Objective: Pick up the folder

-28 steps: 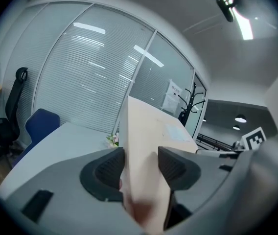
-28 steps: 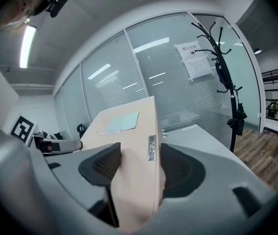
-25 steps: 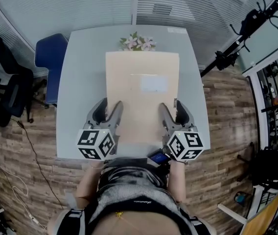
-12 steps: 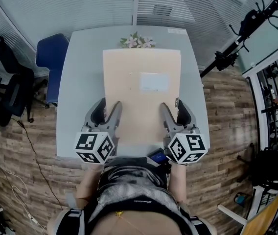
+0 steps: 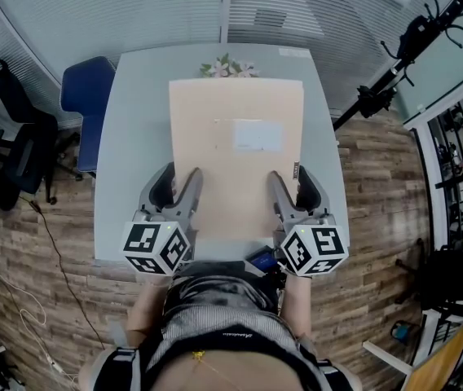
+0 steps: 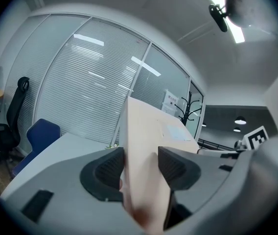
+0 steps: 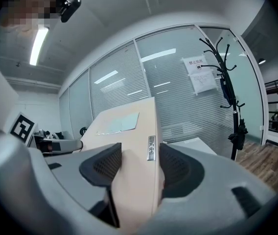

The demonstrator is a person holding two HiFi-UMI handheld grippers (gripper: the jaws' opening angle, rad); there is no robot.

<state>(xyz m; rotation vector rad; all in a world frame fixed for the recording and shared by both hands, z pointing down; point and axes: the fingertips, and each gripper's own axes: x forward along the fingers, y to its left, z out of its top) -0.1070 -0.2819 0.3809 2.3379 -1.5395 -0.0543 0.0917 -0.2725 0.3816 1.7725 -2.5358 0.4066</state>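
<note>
The left gripper [image 5: 180,177] clamps the folder [image 5: 235,153] by its left side, the right gripper's [image 5: 290,177] jaws closing on its right side, above the table's [image 5: 134,137] near edge. The lift seems under way; next, both must rise evenly.

A pale grey worktop [image 5: 130,153] stands on a floor of weathered wood planks [image 5: 378,218]. Beyond it, at twelve o'clock, runs a curved glass partition [image 5: 134,10] lined with horizontal blinds and split by a white upright post [image 5: 224,6]. A blue chair [image 5: 85,96] sits just beside the worktop's edge at ten o'clock. A black office chair [image 5: 15,141] is further out at nine. A black coat stand [image 5: 411,43] rises at two o'clock, and dark shelving [image 5: 460,153] fills the three o'clock side. Overhead, a long strip light [image 7: 37,44] glows on a white ceiling. A paper notice [image 7: 200,75] hangs on the glass near the coat stand.
</note>
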